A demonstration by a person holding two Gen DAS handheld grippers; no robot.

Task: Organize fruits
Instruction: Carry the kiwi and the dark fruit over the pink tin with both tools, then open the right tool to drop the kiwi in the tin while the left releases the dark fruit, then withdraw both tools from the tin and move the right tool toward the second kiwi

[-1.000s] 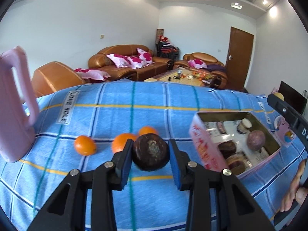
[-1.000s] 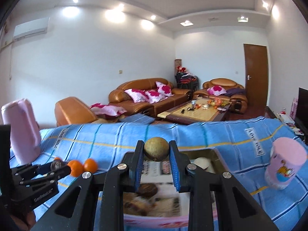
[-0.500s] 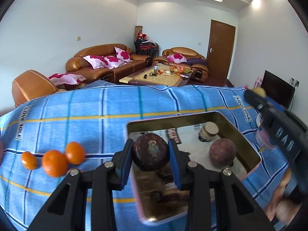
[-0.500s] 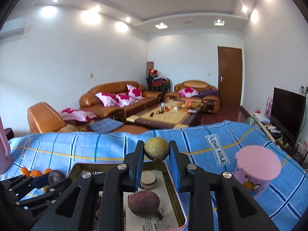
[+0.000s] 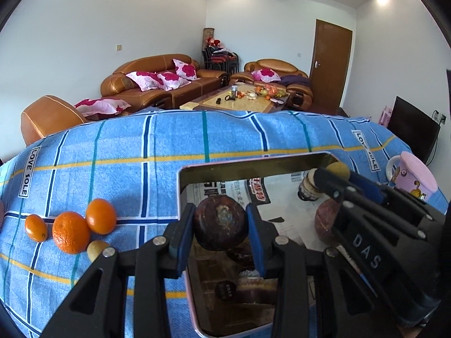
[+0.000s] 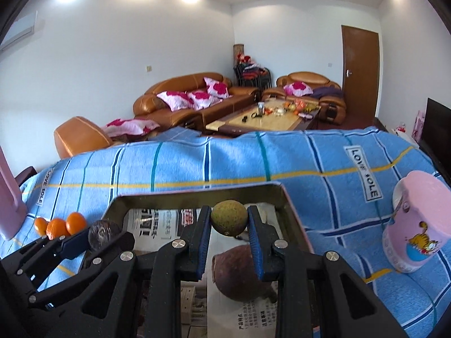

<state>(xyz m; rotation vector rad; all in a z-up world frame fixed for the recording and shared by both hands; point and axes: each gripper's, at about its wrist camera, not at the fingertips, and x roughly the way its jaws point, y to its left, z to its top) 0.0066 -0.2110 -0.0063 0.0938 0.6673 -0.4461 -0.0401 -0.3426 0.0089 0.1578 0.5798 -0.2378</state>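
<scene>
Two fruits ride above the newspaper-lined metal tin (image 5: 253, 166), lower centre: left gripper (image 5: 221, 233) pinches a dark brown round fruit (image 5: 220, 225), right gripper (image 6: 229, 235) a small greenish-tan fruit (image 6: 229, 218). Best lower each onto bare paper, clear of the purple fruit (image 6: 239, 276), before releasing.

Left gripper (image 5: 220, 226): angled downward, blue pads clamped on either side of a dark brown round fruit (image 5: 220, 225). Right gripper (image 6: 229, 222): angled downward, pads closed on a small greenish-brown fruit (image 6: 229, 222). Both grippers stand side by side, close together, left one lower in the right wrist view.
</scene>
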